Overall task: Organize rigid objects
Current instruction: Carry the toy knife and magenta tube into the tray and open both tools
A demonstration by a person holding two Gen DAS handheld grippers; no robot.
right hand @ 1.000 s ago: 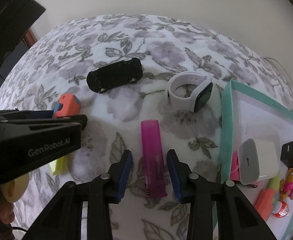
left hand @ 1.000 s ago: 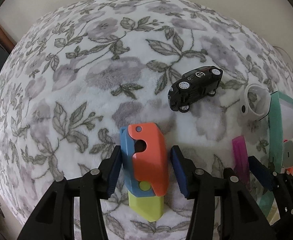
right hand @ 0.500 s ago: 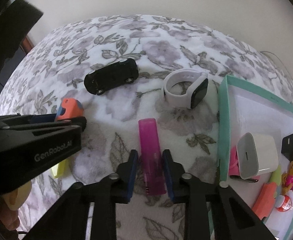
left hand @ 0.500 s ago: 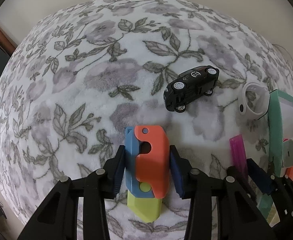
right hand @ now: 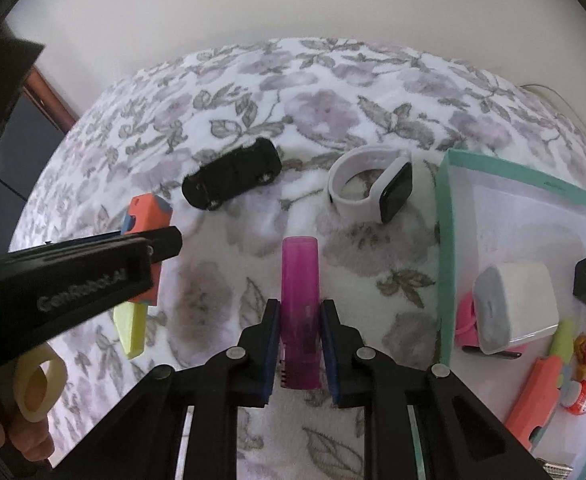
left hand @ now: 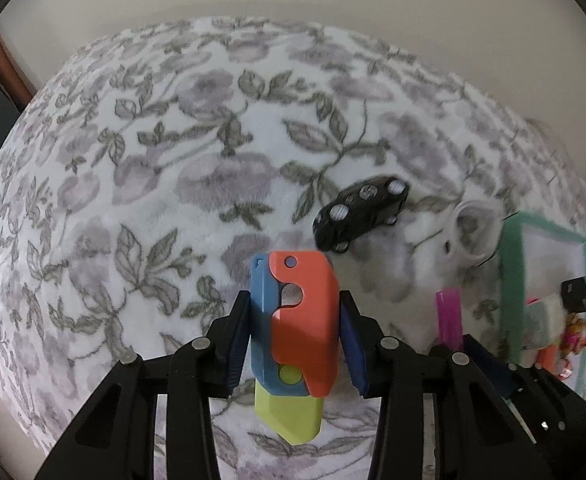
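Both fingers (right hand: 271,342) now clamp the pink tube (right hand: 299,304); orange-blue toy (left hand: 297,324) lifted.

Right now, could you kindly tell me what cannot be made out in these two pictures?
- Left wrist view: the white watch and the things in the green tray are smeared by motion blur.
- Right wrist view: the far side of the green tray is cut off by the picture edge.
- Right wrist view: the left hand-held gripper hides the middle of the orange and blue toy.
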